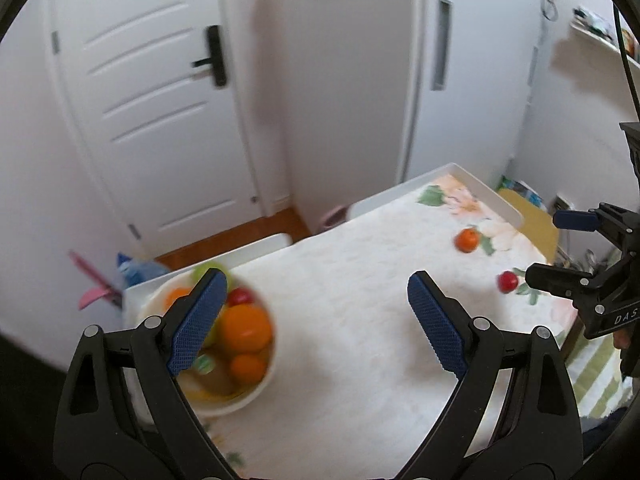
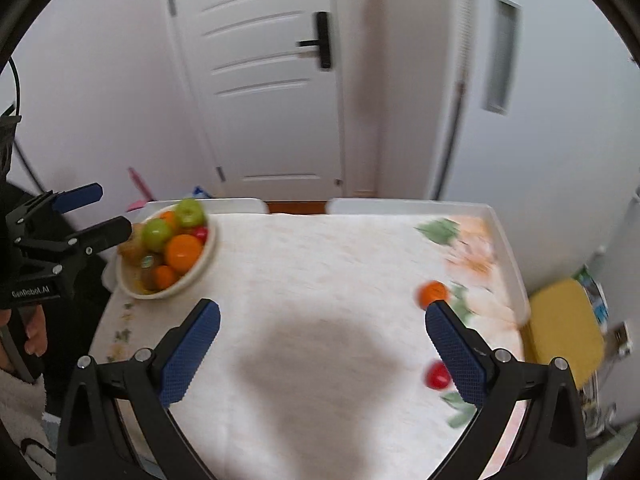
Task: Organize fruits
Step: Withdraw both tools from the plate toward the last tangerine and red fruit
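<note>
at the table's left edge sits a cream round bowl (image 2: pixel 166 258) heaped with fruit; a small orange fruit (image 2: pixel 432 293) and a red one (image 2: pixel 437 375) lie loose near the right edge, likely next. left gripper (image 1: pixel 316 320) and right gripper (image 2: pixel 322 354) hover wide open, empty.

The tabletop (image 2: pixel 320 264) wears a nubby matt cloth, the bowl (image 2: pixel 200 268) looks like smooth plastic, and both claws have knurled blue pads (image 2: pixel 192 356) on matt black plastic.

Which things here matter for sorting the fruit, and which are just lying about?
Job:
bowl of fruit
loose orange fruit
loose red fruit
left claw, open
right claw, open

Lying about:
yellow stool
pink dustpan
door
</note>
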Demonstrator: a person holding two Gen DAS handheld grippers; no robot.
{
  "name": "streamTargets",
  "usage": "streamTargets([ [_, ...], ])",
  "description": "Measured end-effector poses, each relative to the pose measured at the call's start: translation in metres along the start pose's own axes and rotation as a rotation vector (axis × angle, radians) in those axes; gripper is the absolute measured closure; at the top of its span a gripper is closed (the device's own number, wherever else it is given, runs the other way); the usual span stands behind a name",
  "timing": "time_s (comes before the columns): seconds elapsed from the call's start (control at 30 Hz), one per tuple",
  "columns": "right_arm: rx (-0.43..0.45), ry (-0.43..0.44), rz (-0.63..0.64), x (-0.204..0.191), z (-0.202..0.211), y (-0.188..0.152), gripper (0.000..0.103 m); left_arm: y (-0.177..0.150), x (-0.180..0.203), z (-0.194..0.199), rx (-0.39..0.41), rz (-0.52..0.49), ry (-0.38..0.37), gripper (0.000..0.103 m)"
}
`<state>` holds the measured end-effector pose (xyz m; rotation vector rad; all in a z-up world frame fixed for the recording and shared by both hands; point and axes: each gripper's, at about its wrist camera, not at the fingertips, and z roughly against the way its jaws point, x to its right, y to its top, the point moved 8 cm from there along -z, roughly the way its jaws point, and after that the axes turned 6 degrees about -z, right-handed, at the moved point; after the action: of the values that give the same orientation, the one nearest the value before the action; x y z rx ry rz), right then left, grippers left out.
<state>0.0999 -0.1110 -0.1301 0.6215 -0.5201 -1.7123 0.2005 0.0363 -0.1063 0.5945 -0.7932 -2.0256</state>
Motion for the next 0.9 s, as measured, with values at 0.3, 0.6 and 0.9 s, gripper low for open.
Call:
streamTargets([
  [0.3,-0.054,-0.08,-0.131,0.074,-0.008,-0.024,0.001,0.03,0.065,-0.062,-0.048,-0.096,-0.119,0.006],
  [0.6,-0.097,-0.103,-0.208,0.109,-0.04,-0.056,0.003,0.033,0.134,-0.136,-0.105,-0.236,-0.245,0.006],
  [0.9,-0.154,-0.116,-0.215,0.119,-0.072,-0.081,0.022,0.023,0.189,-0.197,-0.159,-0.322,-0.356,0.019],
])
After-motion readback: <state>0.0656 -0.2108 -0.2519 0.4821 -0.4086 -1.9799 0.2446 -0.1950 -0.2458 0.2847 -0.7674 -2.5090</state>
